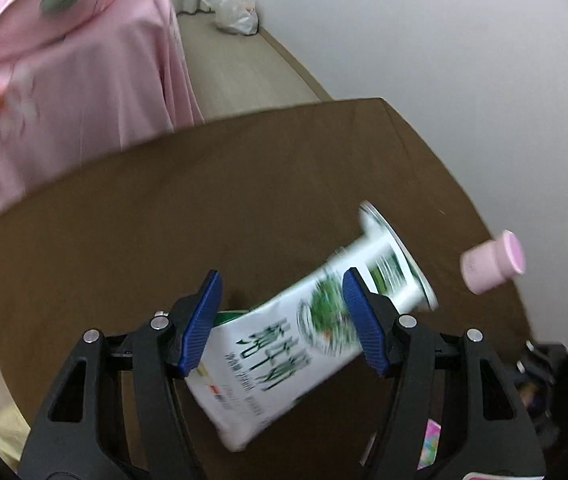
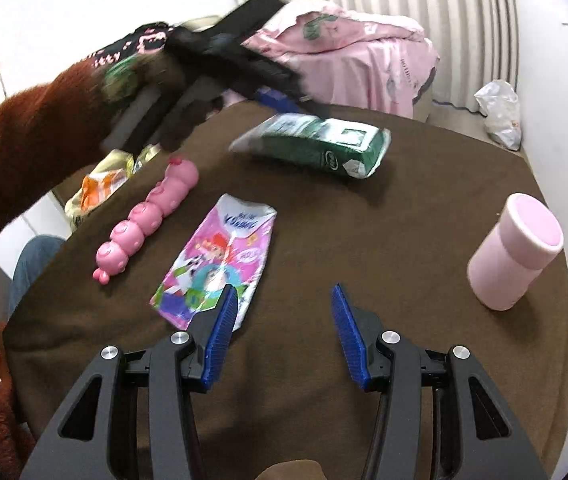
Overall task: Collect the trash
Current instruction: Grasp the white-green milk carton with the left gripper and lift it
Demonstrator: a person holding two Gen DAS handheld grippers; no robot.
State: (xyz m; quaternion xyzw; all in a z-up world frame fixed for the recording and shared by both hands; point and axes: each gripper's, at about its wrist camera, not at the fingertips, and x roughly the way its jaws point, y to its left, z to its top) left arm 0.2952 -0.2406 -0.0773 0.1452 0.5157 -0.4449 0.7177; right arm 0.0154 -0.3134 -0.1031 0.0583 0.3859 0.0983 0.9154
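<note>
A white and green milk carton (image 1: 284, 344) lies on its side on the brown table (image 1: 144, 220). My left gripper (image 1: 282, 274) hovers over it, jaws open, with the carton between the fingers but blurred and not pinched. In the right wrist view the same carton (image 2: 311, 144) rests on the table at the far side, under the blurred left tool held by a person's hand in a rust-brown sleeve (image 2: 16, 140). My right gripper (image 2: 283, 288) is open and empty over bare table. A flattened pink drink carton (image 2: 216, 256) lies just beside its left finger.
A pink cup (image 2: 515, 252) lies on its side at the right, near the table edge. A pink caterpillar toy (image 2: 148, 216) and a gold and orange snack wrapper (image 2: 100, 184) are at the left. Pink bedding (image 2: 343, 56) and a white plastic bag (image 2: 499, 114) lie beyond the table.
</note>
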